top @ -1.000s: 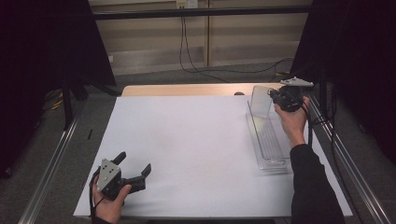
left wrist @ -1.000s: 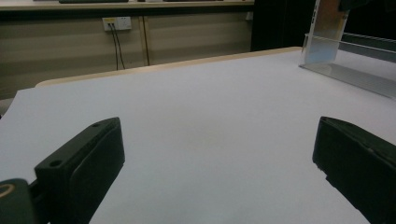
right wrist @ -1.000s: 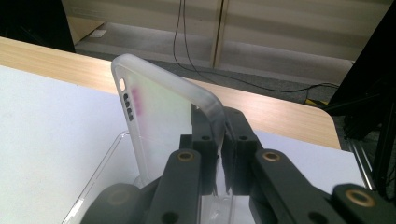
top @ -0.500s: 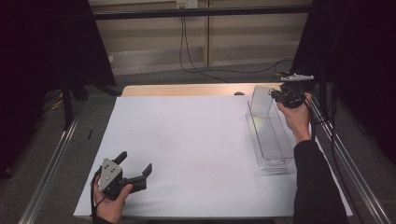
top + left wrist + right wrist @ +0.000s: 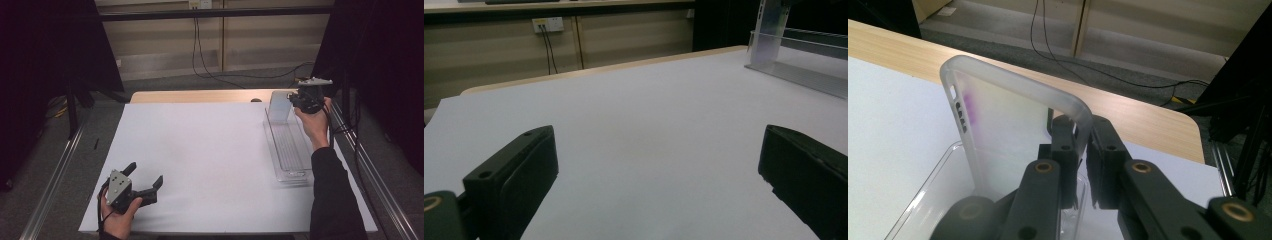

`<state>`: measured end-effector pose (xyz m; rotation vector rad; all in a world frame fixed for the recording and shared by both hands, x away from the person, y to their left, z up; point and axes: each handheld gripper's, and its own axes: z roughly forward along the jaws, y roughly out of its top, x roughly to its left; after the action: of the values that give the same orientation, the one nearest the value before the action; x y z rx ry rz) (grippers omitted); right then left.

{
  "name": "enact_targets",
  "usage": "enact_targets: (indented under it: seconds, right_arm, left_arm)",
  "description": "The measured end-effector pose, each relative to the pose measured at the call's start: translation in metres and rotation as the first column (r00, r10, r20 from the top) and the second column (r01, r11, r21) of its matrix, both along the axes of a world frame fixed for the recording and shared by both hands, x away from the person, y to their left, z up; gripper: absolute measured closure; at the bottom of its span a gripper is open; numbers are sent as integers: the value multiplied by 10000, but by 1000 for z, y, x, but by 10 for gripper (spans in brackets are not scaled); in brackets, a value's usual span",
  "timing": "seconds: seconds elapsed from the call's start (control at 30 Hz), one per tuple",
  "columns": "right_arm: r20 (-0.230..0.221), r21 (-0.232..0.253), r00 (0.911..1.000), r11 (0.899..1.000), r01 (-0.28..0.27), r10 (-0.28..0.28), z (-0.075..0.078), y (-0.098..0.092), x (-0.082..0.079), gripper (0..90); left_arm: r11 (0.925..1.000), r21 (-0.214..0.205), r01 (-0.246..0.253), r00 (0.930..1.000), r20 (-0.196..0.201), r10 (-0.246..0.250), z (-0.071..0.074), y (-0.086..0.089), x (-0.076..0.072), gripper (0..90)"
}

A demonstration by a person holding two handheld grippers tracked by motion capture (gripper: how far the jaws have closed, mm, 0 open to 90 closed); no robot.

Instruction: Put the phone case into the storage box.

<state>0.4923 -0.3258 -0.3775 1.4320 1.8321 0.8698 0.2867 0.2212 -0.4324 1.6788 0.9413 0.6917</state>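
Observation:
A translucent phone case (image 5: 1008,125) stands upright at the far end of a long clear plastic tray (image 5: 290,150) on the right of the white table top. My right gripper (image 5: 1082,130) is shut on the case's right edge, with that edge pinched between the pads. From above, the right gripper (image 5: 298,102) sits beside the case (image 5: 281,106) at the tray's far end. My left gripper (image 5: 145,173) rests low at the near left, open, with bare white surface between its jaws (image 5: 654,165). The tray (image 5: 809,80) shows far off to its right.
A white sheet (image 5: 210,150) covers most of the wooden table (image 5: 200,96), whose bare far edge shows. Metal rails (image 5: 55,175) run along both sides. Black cables (image 5: 210,70) trail on the floor beyond. Dark curtains hang left and right.
The right hand has edged very slightly toward the far end with the case still in its grip. The left gripper has stayed where it was.

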Motion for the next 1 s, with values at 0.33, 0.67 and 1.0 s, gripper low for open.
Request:
enact_targets:
  seconds: [0.33, 0.67, 1.0]
  right_arm:
    - [36, 141, 9999, 9998, 115, -115, 0, 2, 5, 831]
    - [-61, 752, 9996, 9967, 292, -288, -1, -3, 4, 831]
    - [-116, 1172, 9994, 9925, 340, -329, -2, -8, 2, 724]
  left_arm:
    - [10000, -15, -34, 10000, -2, 34, 0, 2, 0, 29]
    - [10000, -49, 5, 10000, -85, -5, -1, 1, 1, 28]
    - [10000, 30, -21, 10000, -36, 21, -1, 2, 0, 28]
